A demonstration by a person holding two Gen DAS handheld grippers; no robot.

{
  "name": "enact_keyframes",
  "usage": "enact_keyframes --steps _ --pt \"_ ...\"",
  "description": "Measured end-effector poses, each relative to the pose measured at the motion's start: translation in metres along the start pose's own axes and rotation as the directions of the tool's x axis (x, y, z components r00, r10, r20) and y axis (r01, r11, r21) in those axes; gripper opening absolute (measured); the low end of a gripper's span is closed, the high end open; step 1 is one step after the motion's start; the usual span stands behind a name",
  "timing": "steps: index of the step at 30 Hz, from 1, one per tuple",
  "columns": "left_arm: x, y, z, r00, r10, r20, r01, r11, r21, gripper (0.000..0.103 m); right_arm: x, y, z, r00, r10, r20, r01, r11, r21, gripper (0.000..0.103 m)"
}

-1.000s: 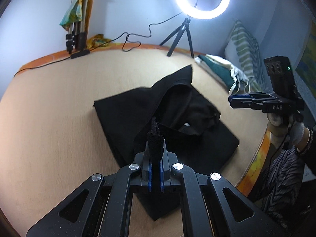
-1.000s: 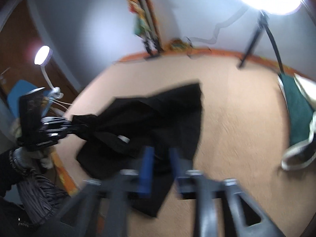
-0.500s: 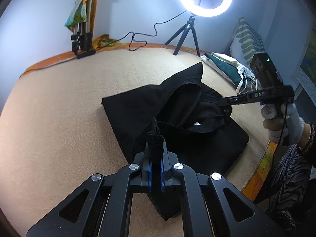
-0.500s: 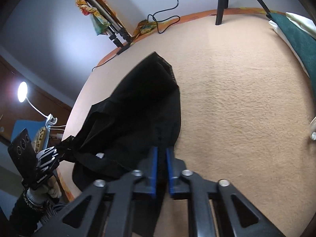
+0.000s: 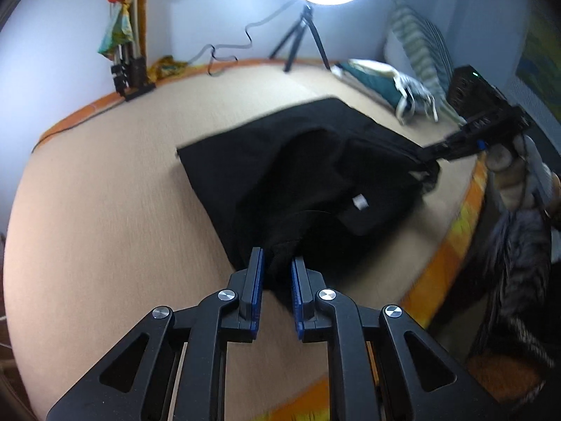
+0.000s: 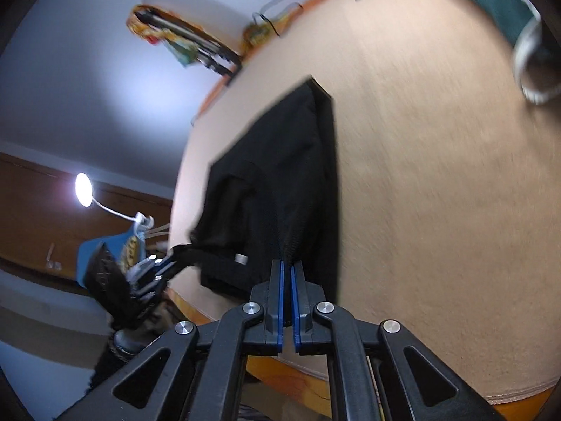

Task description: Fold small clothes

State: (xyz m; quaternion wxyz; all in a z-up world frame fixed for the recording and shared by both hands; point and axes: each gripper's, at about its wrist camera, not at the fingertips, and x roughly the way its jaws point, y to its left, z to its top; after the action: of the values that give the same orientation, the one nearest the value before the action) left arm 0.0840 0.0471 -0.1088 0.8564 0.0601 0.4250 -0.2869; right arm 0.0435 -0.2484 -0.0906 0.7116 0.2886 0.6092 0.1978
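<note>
— What's around you on that tan carpeted bed surface [image 5: 105, 231]?
— A ring light tripod [image 5: 305, 38] stands at the far edge, folded teal-and-white laundry [image 5: 378, 80] at the right.
— And the grippers?
— Your left gripper [image 5: 277, 273] stands parted with a fold of the black fabric garment [image 5: 280, 161] between its fingers; your right gripper [image 6: 286, 280] pinches another edge — both near the orange front rim [image 5: 452, 231].

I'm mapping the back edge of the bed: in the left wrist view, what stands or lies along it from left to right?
Folded tripod with colourful cloth → black cable → ring light on tripod → teal and white folded clothes → striped pillow.
</note>
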Motion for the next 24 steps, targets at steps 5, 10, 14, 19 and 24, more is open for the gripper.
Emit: enact_keyframes --steps 5,10,14,19,24 --pt "-0.028 0.006 -0.008 0.998 -0.045 0.033 0.047 0.997 -0.064 0.014 0.0 -0.001 0.003 1.0 -0.013 0.014 0.013 1.0 -0.017 0.004" --pt "-0.038 0.027 -0.002 0.99 -0.096 0.107 0.12 0.962 -0.244 0.03 -0.003 0.004 0.003 1.0 -0.001 0.025 0.002 0.999 -0.047 0.009" --pt "-0.02 0.021 0.003 0.993 -0.084 0.087 0.104 0.959 -0.265 0.03 0.0 0.005 -0.004 0.999 -0.03 0.011 0.031 0.997 -0.077 0.033" --pt "0.019 -0.009 0.01 0.993 -0.106 -0.056 0.101 0.991 -0.09 0.03 0.006 0.005 -0.008 0.998 -0.063 -0.02 0.061 0.994 -0.092 0.006" --pt "0.022 -0.015 -0.001 0.985 -0.122 -0.122 0.119 0.992 -0.033 0.03 -0.001 0.001 -0.014 0.991 -0.123 -0.047 0.117 0.986 -0.121 0.004"
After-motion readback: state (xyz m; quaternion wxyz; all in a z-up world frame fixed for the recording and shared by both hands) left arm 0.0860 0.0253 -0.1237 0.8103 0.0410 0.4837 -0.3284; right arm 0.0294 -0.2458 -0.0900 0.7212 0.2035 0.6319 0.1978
